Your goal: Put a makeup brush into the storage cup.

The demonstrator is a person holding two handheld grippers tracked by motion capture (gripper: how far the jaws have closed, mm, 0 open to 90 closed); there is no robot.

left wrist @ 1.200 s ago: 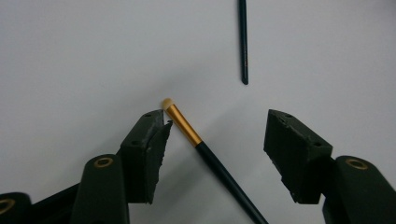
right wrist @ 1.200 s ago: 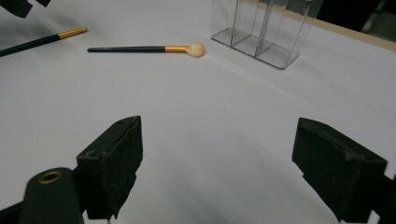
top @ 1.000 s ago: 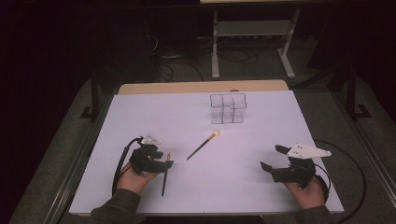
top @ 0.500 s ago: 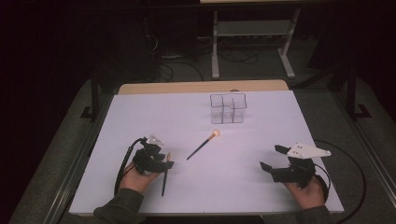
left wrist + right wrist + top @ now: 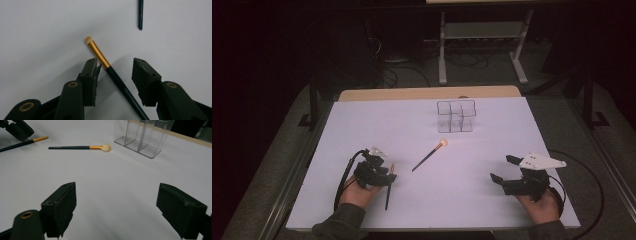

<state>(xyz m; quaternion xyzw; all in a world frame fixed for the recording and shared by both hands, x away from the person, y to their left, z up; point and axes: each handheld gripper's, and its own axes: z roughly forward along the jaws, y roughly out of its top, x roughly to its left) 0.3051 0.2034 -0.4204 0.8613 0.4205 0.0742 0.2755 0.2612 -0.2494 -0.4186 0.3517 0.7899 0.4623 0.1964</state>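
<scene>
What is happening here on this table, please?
A person holds a gripper in each hand over a white table. The left gripper has just been closing around a small brush; its jaws do not press it yet. The right gripper is open. A second brush lies near a clear organizer.

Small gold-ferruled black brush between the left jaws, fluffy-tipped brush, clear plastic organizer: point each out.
Small gold-ferruled black brush [image 5: 100,53], left gripper view, on the gold ferrule.
Fluffy-tipped brush [image 5: 75,147], right gripper view, on the dark handle.
Clear plastic organizer [image 5: 456,116], high view, on its front wall.
</scene>
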